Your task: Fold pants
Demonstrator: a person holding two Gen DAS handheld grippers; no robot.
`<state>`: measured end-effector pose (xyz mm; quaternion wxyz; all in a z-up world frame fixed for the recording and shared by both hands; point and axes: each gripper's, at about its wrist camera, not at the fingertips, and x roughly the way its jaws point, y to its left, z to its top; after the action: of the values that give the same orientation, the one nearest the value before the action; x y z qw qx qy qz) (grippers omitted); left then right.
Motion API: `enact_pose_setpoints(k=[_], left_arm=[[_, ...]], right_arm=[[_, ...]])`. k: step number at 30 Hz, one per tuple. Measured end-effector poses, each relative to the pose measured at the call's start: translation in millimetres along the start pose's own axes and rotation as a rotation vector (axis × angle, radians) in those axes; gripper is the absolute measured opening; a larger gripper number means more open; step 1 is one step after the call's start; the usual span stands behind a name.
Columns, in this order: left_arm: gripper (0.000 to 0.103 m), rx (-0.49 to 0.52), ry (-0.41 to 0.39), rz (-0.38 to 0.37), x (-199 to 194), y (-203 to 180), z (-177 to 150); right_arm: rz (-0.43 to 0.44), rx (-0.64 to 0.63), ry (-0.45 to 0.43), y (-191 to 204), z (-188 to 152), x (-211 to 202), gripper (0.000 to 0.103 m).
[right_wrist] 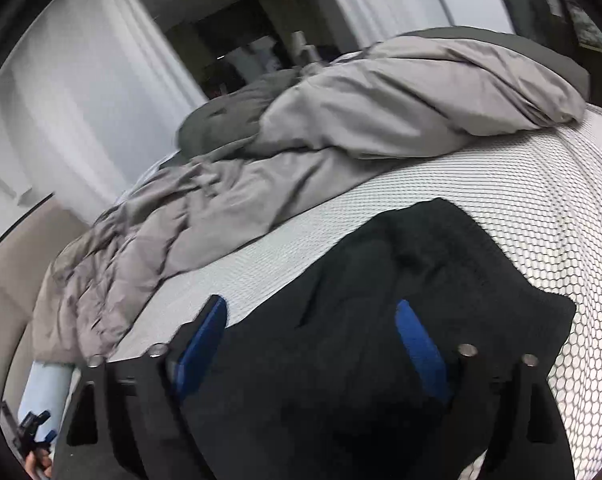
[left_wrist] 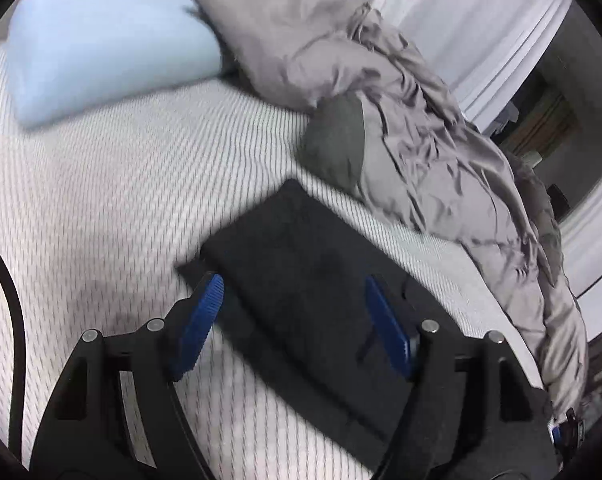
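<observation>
Patterned bed (left_wrist: 101,208), folded black pants (left_wrist: 301,264), both hand-held grippers gaping, empty

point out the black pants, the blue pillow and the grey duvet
black pants (left_wrist: 301,248), left wrist view, middle of the folded stack
blue pillow (left_wrist: 105,48), left wrist view, its broad face
grey duvet (right_wrist: 381,92), right wrist view, upper bulge

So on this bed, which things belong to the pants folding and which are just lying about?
Part of the job:
- black pants, lying folded on the mattress
- left gripper, open above them
- right gripper, open above them

Lying about:
- grey duvet
- light blue pillow
- dark grey pillow
</observation>
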<state>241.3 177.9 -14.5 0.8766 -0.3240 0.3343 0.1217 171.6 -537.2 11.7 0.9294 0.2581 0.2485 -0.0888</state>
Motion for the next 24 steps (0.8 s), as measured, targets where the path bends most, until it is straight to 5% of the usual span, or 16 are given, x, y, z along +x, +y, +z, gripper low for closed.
enact_pose_setpoints(k=[9,15,18,19,20,24], left_arm=[[0.06,0.097,0.11,-0.141,6,-20,-72],[0.036,0.122,0.236,-0.043,53,-31,-71],[0.027,0.065,0.183,-0.095,61,-20,-77],[0.006,0.03,0.177,-0.096,64,-15,-77],[0.0,-0.002,0.181,-0.118,64,-11,-74],[0.0,-0.089,0.129,-0.179,49,10,-60]], right_arm=[[0.147,-0.049,0.064,12,-58,-36,0.091],[0.112,-0.061,0.055,-5,-62,-43,0.091],[0.104,-0.017,0.062,-18,-59,-41,0.091],[0.11,0.0,0.064,-23,-58,-41,0.091],[0.11,0.008,0.064,-26,-58,-41,0.091],[0.059,0.015,0.063,-36,-57,-42,0.091]])
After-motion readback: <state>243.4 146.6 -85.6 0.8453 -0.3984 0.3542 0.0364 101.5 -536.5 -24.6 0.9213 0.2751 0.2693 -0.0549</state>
